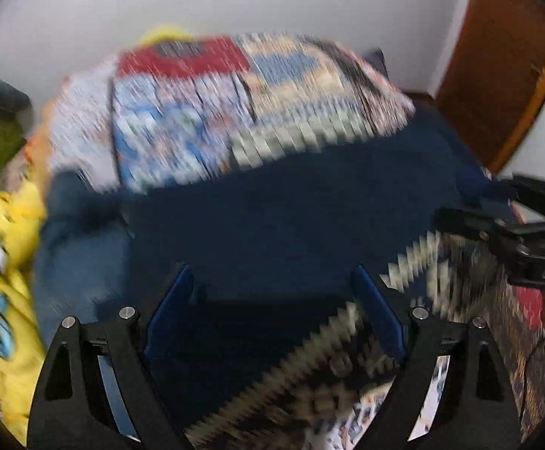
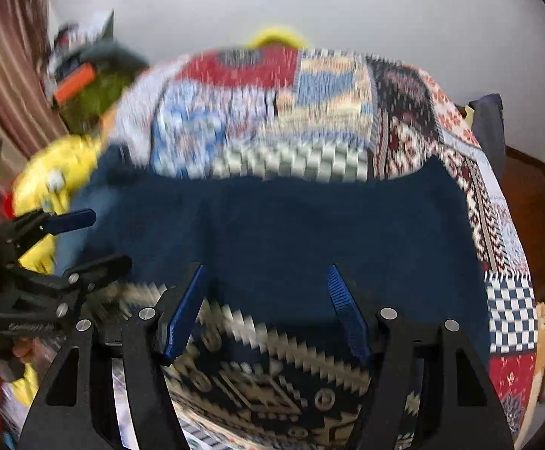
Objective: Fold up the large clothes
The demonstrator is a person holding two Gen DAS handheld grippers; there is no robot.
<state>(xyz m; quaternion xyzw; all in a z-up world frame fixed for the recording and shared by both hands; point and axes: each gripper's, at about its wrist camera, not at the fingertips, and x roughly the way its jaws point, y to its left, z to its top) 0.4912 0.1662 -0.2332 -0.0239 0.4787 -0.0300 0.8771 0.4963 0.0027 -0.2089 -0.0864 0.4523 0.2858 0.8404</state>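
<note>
A large dark blue garment point(image 1: 291, 206) lies spread flat on a patchwork-covered bed point(image 1: 182, 112); it also shows in the right wrist view point(image 2: 310, 232). My left gripper point(image 1: 272, 273) is open, its blue pads point(image 1: 171, 300) over the garment's near edge, holding nothing. My right gripper point(image 2: 267, 273) is open too, its blue pads point(image 2: 343, 300) above the near hem. Each gripper shows in the other's view: the right one point(image 1: 460, 206) at the right edge, the left one point(image 2: 85, 240) at the left. Both views are blurred by motion.
A yellow plush toy point(image 1: 2, 270) lies at the bed's left, also in the right wrist view point(image 2: 55, 172). A green and orange item point(image 2: 89, 86) sits at the far left. A wooden door point(image 1: 497, 67) stands to the right, a white wall point(image 2: 385, 11) behind.
</note>
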